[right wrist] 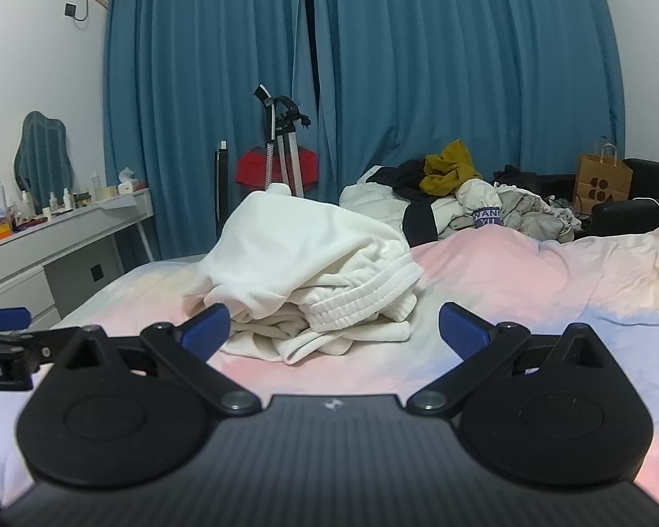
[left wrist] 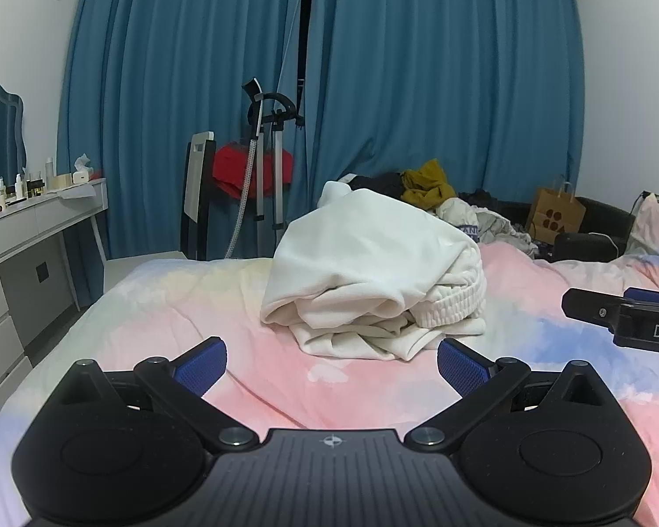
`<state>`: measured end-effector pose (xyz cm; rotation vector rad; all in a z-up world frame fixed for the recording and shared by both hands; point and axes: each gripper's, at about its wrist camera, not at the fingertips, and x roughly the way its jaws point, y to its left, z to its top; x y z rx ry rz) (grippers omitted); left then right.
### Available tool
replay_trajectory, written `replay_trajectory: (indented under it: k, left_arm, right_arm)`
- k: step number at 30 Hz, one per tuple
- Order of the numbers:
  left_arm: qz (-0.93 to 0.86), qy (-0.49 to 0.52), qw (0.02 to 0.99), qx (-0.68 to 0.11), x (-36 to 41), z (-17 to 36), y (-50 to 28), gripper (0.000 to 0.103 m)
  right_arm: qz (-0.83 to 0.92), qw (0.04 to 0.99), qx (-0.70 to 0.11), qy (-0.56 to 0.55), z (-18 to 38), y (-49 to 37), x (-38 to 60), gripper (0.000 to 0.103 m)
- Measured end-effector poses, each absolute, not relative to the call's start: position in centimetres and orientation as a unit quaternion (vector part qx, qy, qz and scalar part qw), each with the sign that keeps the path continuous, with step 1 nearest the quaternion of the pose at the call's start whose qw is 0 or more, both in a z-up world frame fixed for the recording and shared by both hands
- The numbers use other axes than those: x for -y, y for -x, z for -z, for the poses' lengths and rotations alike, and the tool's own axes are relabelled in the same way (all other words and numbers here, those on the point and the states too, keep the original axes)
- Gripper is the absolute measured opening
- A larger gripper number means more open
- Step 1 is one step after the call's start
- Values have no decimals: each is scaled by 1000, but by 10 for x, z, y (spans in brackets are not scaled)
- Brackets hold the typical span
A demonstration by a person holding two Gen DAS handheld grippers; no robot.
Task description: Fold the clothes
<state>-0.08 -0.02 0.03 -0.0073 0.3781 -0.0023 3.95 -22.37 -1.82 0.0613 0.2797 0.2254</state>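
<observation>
We hold both grippers low over the bed with the pastel pink, blue and cream cover (left wrist: 285, 395), and nothing is between either pair of jaws. The left gripper (left wrist: 331, 362) fills the bottom of the left wrist view, its blue-padded jaws spread wide and empty. The right gripper (right wrist: 334, 327) sits likewise at the bottom of its own view — jaws fully apart, gripping nothing.

The crumpled white garment with a ribbed elastic band (left wrist: 373, 281) lies in a heap on the bed cover at the centre of the left wrist frame, just beyond the jaws and clear of them. In the right wrist view it sits centre-left, its near edge close to the left-hand blue pad (right wrist: 206, 329); we cannot tell whether they touch.

Behind it, at upper centre-right, a pile of mixed clothes topped by a mustard-yellow piece (right wrist: 450, 171) rests against the long blue curtains (right wrist: 417, 66). A brown paper bag (right wrist: 602, 180) stands at far right — a white dressing table (right wrist: 66, 232) at left.
</observation>
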Motion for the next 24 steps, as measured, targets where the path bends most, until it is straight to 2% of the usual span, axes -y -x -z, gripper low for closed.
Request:
replay_trajectory:
  k: [24]
  left_arm:
    - [2, 3, 982, -187, -1, 2, -1, 103]
  right_arm:
    - [-108, 982, -149, -46, 22, -42, 224, 103]
